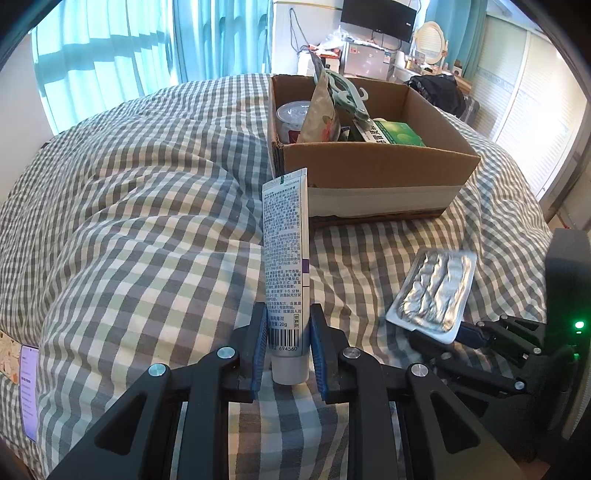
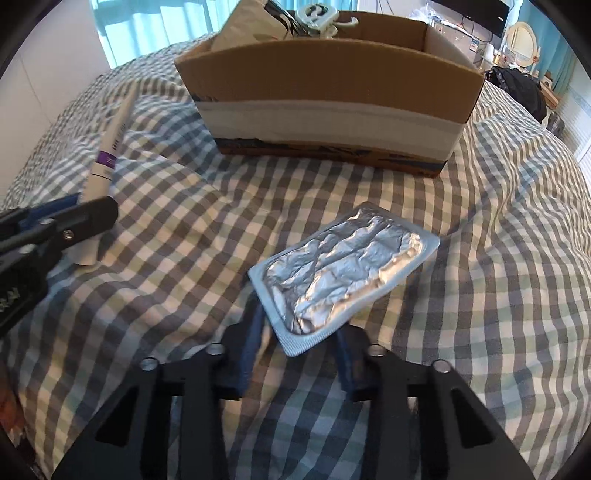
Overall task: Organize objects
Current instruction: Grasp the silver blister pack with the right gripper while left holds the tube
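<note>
The left claw (image 1: 288,354) is clenched on a white toothpaste tube (image 1: 285,266), holding it near the cap end; the tube stands up straight between the blue pads (image 1: 260,354) and its flat end points ahead of the claw. The right claw (image 2: 295,354) grips one corner of a silver blister pack (image 2: 343,269), which reaches forward and to the right of its fingers. A cardboard box (image 1: 373,162) stands on the bed ahead of both claws. Only the left view looks into the box: a green carton (image 1: 399,134), a pouch (image 1: 323,110) and a pale green hanger (image 1: 349,98) are inside. The right view shows mostly its front wall. The bed has a grey and white checked cover (image 1: 147,221). Behind it are turquoise curtains (image 1: 129,44) and a dark screen (image 1: 378,16)
</note>
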Demonstrator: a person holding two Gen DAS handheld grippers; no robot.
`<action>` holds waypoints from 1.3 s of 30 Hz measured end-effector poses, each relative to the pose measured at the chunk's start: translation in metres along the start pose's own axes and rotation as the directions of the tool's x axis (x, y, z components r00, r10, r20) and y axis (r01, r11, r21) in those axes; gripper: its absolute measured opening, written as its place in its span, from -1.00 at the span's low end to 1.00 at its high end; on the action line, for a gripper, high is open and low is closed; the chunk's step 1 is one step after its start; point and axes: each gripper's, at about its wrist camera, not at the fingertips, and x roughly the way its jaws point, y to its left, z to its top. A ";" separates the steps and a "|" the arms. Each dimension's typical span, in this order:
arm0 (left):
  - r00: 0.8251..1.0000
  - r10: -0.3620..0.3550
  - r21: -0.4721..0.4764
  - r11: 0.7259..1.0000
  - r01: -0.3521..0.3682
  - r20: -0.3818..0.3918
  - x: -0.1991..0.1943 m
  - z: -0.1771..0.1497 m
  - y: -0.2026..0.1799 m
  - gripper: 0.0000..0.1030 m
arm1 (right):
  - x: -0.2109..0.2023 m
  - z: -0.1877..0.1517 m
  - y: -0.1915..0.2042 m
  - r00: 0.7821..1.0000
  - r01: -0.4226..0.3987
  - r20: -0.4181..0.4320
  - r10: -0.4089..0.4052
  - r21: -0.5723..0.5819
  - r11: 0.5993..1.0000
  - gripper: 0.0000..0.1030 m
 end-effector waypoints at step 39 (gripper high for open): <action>0.999 -0.037 -0.013 0.999 0.037 -0.011 0.005 0.000 0.000 -0.57 | 0.003 0.002 -0.087 0.970 -0.221 0.006 0.241 0.430 0.876 0.32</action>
